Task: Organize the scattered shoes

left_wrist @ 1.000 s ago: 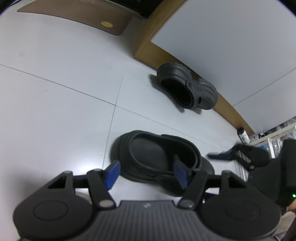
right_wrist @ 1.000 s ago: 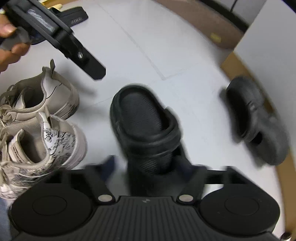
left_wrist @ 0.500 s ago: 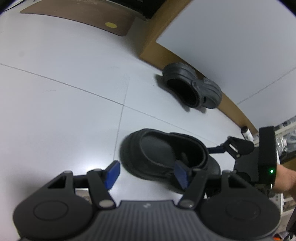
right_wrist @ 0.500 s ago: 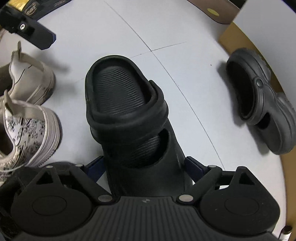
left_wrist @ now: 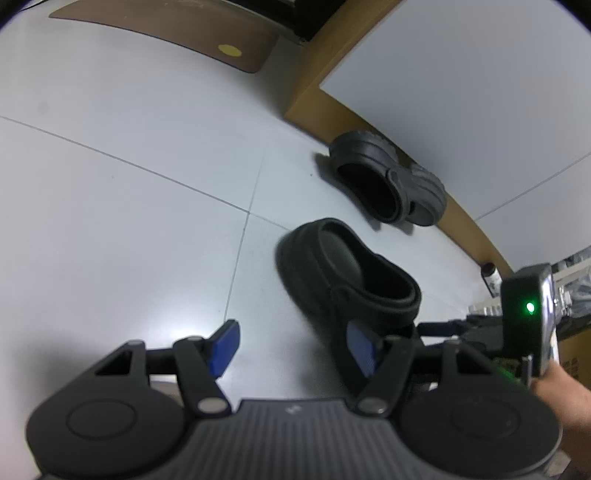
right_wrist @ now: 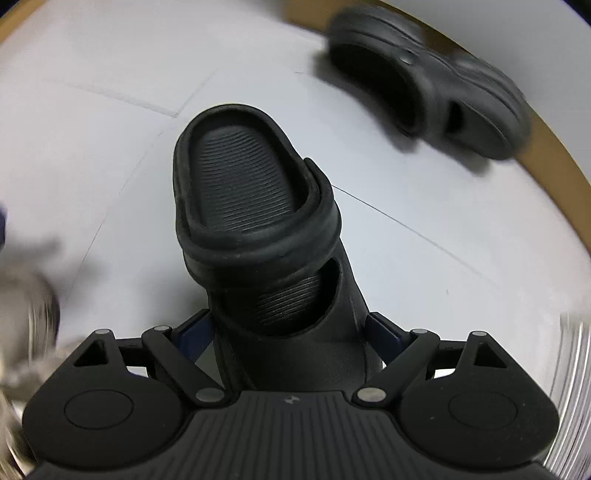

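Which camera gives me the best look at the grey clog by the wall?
The left wrist view: the grey clog is sharp there, lying alone beside the wooden baseboard, its opening and strap plain. The right wrist view shows it only blurred, at the top edge beyond the black slide.

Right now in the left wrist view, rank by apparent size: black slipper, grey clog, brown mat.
1. brown mat
2. black slipper, nearest the camera
3. grey clog, farther off, so its true size against the slipper is unsure.
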`<state>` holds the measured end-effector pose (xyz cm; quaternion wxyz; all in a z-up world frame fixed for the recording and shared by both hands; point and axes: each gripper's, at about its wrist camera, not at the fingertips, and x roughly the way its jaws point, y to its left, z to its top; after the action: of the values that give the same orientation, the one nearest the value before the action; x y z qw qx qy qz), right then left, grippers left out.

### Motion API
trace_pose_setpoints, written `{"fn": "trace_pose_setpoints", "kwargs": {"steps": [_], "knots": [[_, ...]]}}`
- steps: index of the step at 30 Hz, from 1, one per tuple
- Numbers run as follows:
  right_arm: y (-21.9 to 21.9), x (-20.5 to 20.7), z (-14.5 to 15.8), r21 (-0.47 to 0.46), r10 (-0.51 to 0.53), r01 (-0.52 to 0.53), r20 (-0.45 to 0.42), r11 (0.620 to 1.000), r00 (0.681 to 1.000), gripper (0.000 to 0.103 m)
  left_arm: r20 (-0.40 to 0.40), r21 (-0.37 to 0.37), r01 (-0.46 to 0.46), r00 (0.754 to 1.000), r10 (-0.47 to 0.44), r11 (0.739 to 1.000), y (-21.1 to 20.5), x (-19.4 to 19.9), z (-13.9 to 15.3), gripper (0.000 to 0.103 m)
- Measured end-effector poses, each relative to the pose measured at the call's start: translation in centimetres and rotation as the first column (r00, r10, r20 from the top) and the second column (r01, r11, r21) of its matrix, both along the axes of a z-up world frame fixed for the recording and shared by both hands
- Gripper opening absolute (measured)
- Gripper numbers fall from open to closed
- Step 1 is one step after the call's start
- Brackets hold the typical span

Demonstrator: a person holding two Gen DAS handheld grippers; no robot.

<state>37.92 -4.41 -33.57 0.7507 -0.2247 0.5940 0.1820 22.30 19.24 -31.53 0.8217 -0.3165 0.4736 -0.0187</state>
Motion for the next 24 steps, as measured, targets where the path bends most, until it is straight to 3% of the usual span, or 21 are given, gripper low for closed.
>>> {"fn": "trace_pose_setpoints", "kwargs": {"steps": [5, 10, 13, 18, 24], "knots": [[-0.3, 0.5, 0.6, 0.076, -0.094, 0.095, -0.024, 0.993, 0.995, 0.091, 0.001, -0.004, -0.007, 1.0, 0.007, 1.0, 0.2, -0.3, 0.2, 0.067], [-0.1, 0.5, 1.4, 0.105, 0.112, -0.108, -0.029, 0.989, 0.993, 0.091, -0.003, -0.007, -0.02, 1.0, 0.02, 1.0, 0.6, -0.4, 0.1, 0.067], [-0.1, 0.0, 1.3, 0.094, 0.18, -0.175, -0.044, 0.98, 0.983, 0.091, -0.001, -0.008, -0.024, 1.0, 0.023, 1.0, 0.7, -0.4, 0.1, 0.067], [-1.1, -0.2, 0.6, 0.108, 0.205, -0.198, -0.059, 0.974, 0.977, 0.092, 0.0, 0.006, -0.02, 1.0, 0.02, 1.0, 0.5, -0.5, 0.5, 0.067], [-1.6, -0.5, 0.2, 0.122, 0.158, -0.15, -0.06, 0.981, 0.986, 0.091, -0.004, 0.017, -0.004, 1.0, 0.004, 1.0, 0.0, -0.2, 0.6, 0.067]]}}
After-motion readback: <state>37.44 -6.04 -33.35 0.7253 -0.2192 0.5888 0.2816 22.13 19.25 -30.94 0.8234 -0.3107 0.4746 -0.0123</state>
